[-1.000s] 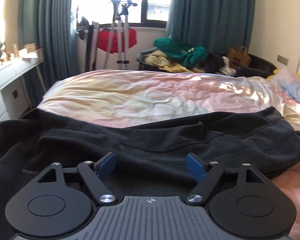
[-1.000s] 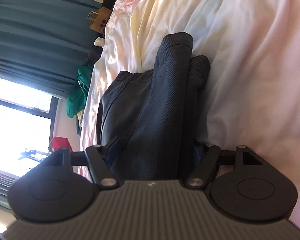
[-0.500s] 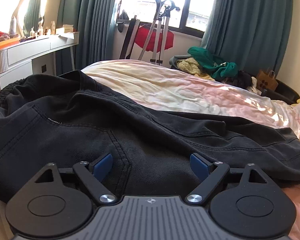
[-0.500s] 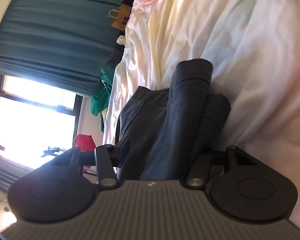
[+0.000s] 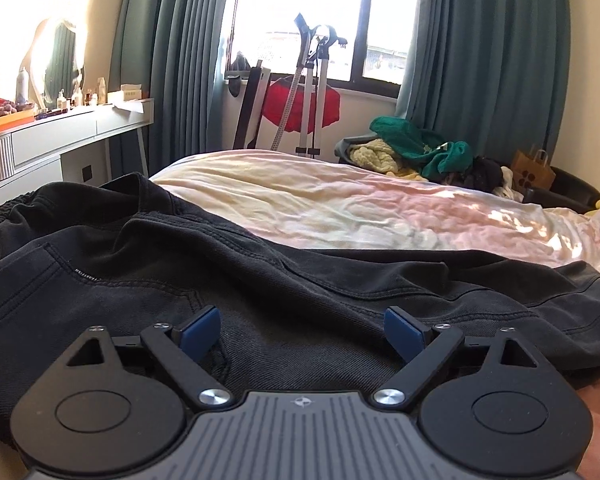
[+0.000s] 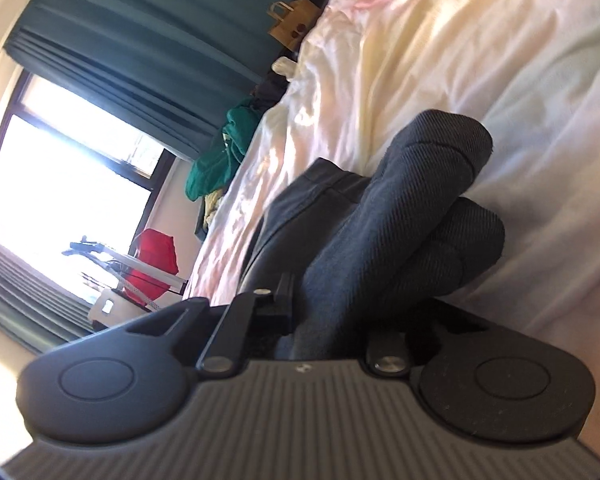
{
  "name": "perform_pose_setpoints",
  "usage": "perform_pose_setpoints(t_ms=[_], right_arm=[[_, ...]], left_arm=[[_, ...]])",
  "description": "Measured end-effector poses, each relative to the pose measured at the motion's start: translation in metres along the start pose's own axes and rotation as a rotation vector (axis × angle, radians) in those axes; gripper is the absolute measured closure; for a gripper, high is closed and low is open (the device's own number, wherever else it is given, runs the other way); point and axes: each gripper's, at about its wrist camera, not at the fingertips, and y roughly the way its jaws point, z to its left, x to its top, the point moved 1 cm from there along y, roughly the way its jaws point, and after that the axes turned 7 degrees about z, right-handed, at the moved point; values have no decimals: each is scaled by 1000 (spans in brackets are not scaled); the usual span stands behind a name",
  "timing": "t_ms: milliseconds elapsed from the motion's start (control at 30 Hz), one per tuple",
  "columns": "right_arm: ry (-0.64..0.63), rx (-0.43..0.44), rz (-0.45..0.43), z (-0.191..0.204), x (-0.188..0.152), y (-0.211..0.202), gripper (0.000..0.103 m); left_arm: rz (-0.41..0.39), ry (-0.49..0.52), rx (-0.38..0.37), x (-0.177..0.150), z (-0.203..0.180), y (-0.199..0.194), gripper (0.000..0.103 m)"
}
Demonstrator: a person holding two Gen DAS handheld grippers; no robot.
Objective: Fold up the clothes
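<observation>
Clamping dark trousers: right claw; small white label, illegible.

Your right tool hides its own fingertips behind the dark trousers, so you cannot see the grip. The right wrist view is blurred. In the left wrist view, the trousers are cut off at the left edge.

Hard backlight from the blown-out window, sun patches across the bedding, motion-blurred right view, fisheye-bent edges.
</observation>
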Motion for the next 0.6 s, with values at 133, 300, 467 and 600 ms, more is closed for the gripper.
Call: perform_pose_setpoints(t_ms=[133, 300, 467, 600], right_arm=[[0, -20, -21, 1, 0, -3, 90], [-21, -51, -28, 1, -3, -1, 91], [-101, -85, -46, 12, -8, -5, 91], [-226, -121, -91, 37, -12, -10, 91]], left_arm=[[-57, 56, 18, 7, -9, 4, 12], [-26, 71, 37, 16, -12, 29, 12], [145, 88, 76, 14, -13, 72, 12], [197, 111, 74, 11, -11, 87, 8]])
